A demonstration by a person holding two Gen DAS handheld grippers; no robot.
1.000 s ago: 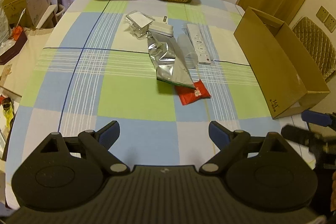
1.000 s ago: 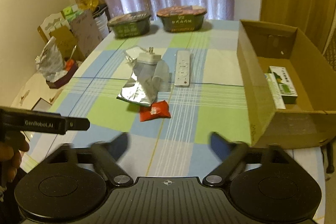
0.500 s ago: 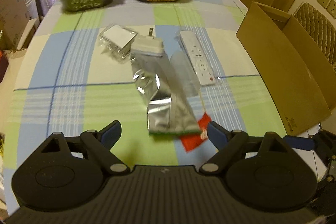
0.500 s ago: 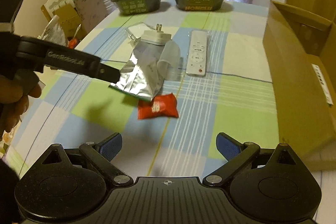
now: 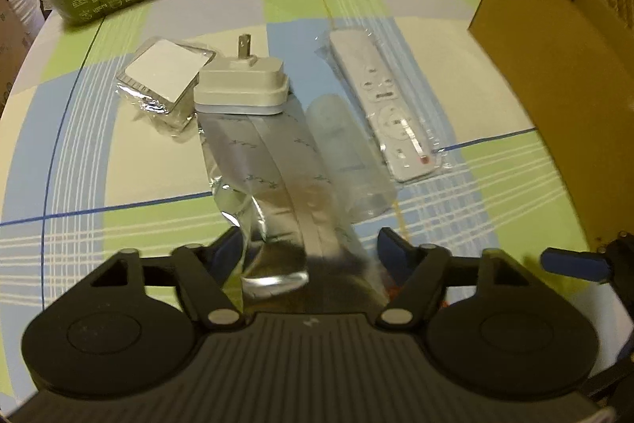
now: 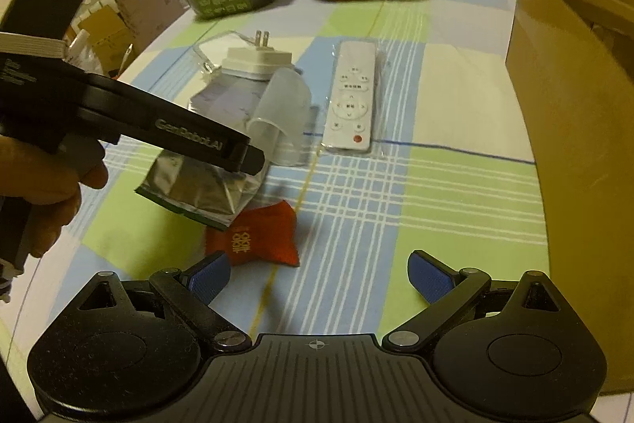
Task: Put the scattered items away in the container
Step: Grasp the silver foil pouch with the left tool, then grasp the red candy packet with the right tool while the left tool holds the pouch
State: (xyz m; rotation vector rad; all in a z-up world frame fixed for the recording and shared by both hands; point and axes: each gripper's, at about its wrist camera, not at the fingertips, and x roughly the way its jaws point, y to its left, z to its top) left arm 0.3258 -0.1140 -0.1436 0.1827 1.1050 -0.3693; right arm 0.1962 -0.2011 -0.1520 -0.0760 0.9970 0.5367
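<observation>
Left gripper (image 5: pixel 309 248), jaws apart, straddles the near end of a crinkled silver foil pouch (image 5: pixel 273 169). Right gripper (image 6: pixel 319 270), jaws apart and empty, faces a soft red packet (image 6: pixel 257 238) at 11 o'clock. A flat white remote (image 6: pixel 352 98) in clear wrap lies at 12 o'clock; the cardboard box (image 6: pixel 574 74) stands at 2 o'clock.

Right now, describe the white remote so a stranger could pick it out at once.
Start at the tall brown cardboard box on the right of the checked tablecloth. Just left of it lies a long, flat white remote control sealed in clear plastic. Unlike the crumpled silver foil pouch and white plug adapter beside it, it has buttons, one red.
</observation>
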